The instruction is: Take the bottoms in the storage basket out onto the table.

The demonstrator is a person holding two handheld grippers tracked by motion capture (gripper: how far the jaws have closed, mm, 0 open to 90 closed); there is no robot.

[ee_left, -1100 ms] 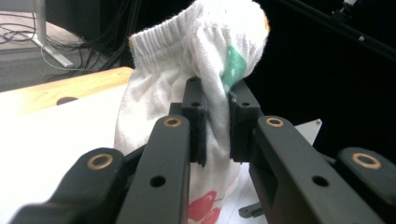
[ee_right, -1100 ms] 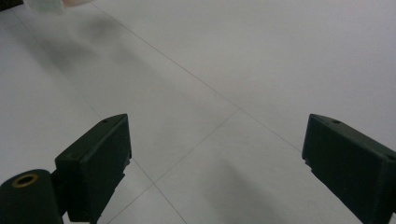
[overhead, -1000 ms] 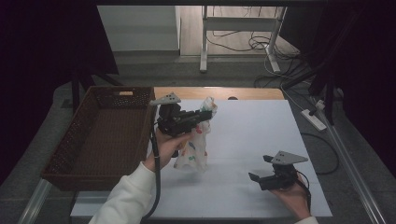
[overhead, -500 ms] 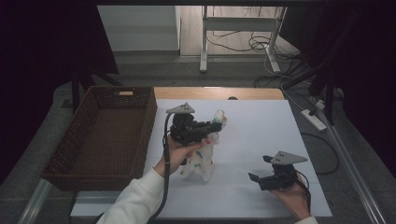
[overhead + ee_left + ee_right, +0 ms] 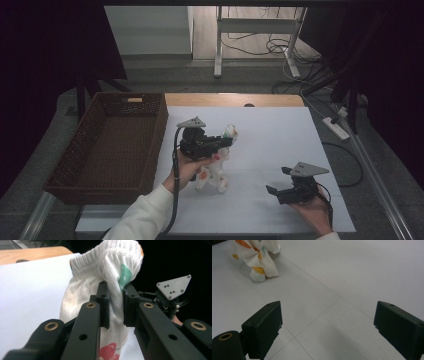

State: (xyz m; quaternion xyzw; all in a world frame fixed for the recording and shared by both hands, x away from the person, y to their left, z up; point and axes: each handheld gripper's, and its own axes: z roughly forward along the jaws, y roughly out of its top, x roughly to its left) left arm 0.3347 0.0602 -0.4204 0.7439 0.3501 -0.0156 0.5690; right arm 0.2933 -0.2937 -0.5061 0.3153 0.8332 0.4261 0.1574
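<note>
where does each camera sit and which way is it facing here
High view: fixed above the person's side, looking forward and down on the white table and wicker basket; both hands and forearms enter from below.
Left gripper view: rides the left tongs, looking along black jaws shut on a white printed sock.
Right gripper view: rides the right tongs, looking low across the tabletop between open jaws.
Shared: the sock hangs in the high view and in the right gripper view.

Bare table (image 5: 280, 135) right of basket (image 5: 112, 137)
</note>
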